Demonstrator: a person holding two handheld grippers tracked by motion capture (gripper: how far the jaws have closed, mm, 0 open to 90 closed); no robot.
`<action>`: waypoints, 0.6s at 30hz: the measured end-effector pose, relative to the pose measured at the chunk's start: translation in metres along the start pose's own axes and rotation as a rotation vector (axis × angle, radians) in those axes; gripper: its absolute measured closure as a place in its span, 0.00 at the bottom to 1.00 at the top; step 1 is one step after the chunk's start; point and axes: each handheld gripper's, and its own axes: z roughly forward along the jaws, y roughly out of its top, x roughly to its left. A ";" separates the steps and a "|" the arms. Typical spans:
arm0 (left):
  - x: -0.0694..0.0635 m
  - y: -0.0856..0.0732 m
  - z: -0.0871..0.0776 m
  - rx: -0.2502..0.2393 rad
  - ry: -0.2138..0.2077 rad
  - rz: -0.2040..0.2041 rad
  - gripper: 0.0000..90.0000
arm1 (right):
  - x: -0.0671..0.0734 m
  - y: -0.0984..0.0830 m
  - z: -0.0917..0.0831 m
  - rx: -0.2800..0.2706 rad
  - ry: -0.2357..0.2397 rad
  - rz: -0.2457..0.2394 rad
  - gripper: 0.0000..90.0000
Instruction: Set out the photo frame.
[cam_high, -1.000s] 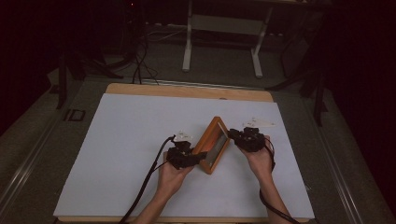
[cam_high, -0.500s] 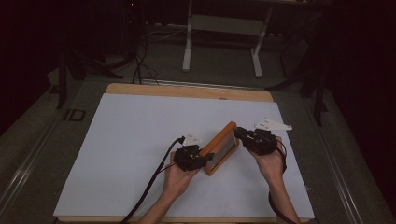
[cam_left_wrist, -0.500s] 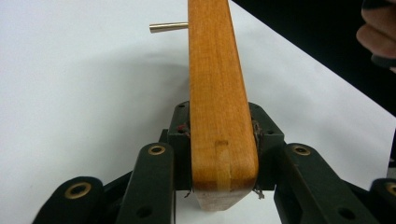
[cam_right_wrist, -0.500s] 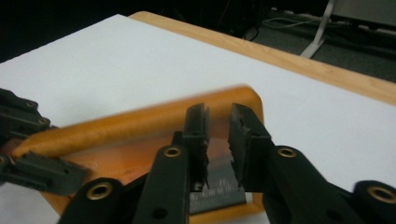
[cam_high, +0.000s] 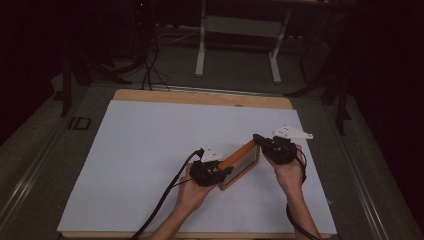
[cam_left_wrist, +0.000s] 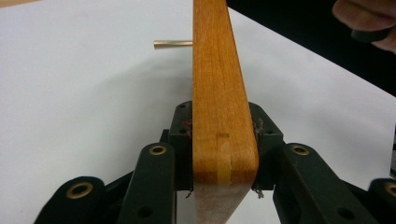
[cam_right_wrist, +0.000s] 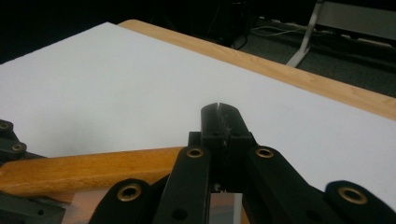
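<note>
A wooden picture frame (cam_high: 241, 162) stands tilted above the white-covered bench (cam_high: 140, 150), its ends clamped by the left tool (cam_high: 220, 175) and right tool (cam_high: 259, 141).

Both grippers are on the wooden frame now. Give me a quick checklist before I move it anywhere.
1. Left gripper clamped on the wooden frame: ok, pads press both faces of the corner.
2. Right gripper holding the frame: cannot tell; its jaws are shut at the far end, but the contact is hidden.
3. Frame tilted on edge, not flat: ok.
4. White sheet around the frame bare: ok.
5. Metal pin sticking out of the frame's side: cannot tell what it is.
</note>
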 end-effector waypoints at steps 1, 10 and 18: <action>0.000 0.000 0.000 0.002 -0.003 0.010 0.76 | 0.001 -0.001 0.001 0.006 -0.004 -0.005 1.00; -0.002 -0.001 0.000 -0.016 -0.006 0.024 0.76 | 0.001 -0.010 0.004 0.027 -0.009 -0.009 1.00; -0.003 -0.014 0.007 -0.012 -0.004 0.021 0.59 | 0.001 -0.016 0.001 0.006 -0.005 0.009 1.00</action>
